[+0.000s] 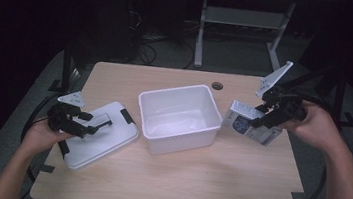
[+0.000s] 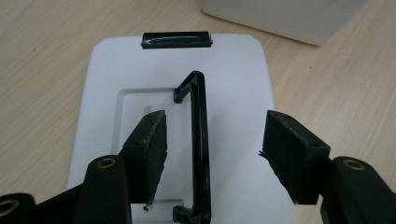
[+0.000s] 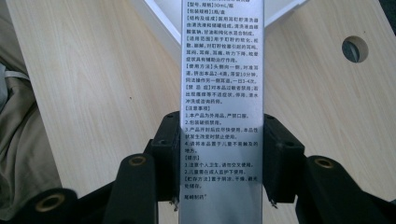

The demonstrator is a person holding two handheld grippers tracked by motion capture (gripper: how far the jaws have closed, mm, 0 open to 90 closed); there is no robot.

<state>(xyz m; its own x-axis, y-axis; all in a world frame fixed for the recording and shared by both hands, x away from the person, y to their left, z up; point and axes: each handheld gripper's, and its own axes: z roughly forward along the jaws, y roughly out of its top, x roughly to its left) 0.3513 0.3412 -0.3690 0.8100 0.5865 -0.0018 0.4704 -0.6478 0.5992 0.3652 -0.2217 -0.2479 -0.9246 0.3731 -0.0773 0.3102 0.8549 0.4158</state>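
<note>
At lower left of the high view, the left gripper is held open over the white lid, its jaws either side of the black handle. Farther right, past the white tub, a printed carton is clamped in the right gripper.

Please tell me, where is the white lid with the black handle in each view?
High view: the white lid lies at lower left, beside the white tub, under the open left gripper.
Left gripper view: the lid is in the centre, its handle between the jaws.
Right gripper view: not there.
Shared landmark: the white tub.
</note>
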